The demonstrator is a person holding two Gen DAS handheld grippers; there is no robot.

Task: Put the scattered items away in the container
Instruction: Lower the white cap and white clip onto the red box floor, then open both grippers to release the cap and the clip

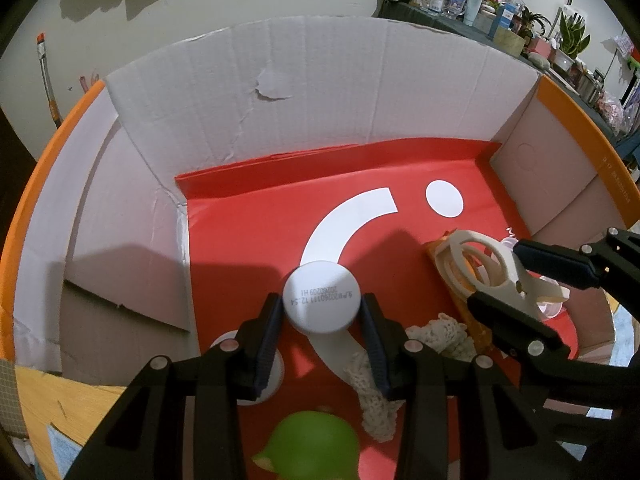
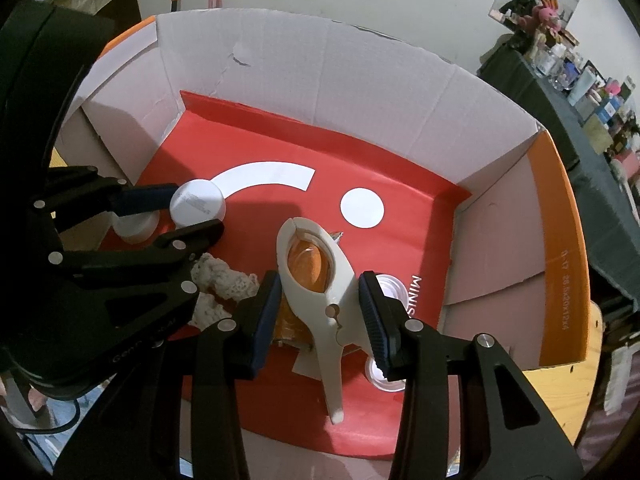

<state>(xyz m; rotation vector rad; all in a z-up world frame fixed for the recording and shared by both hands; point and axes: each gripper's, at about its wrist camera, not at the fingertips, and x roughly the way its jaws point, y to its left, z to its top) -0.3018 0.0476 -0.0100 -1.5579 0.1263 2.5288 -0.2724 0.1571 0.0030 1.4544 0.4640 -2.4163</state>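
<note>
Both grippers are inside the open cardboard box [image 1: 320,92] with its red liner [image 1: 248,232]. My left gripper [image 1: 322,312] is shut on a white round-capped bottle [image 1: 322,298]; it also shows in the right wrist view [image 2: 197,204]. My right gripper [image 2: 320,312] has its jaws apart around a cream plastic clamp [image 2: 320,292], which lies on an orange packet [image 2: 308,268]. The fingers [image 2: 374,320] stand a little off the clamp's sides. The clamp also shows in the left wrist view [image 1: 480,264].
On the box floor lie a cream knitted cloth [image 1: 436,340], a green rounded object [image 1: 316,440], a second white container [image 2: 134,226] and small clear cups [image 2: 390,286]. Box walls [image 2: 500,216] rise all around. A cluttered shelf [image 1: 500,4] stands behind.
</note>
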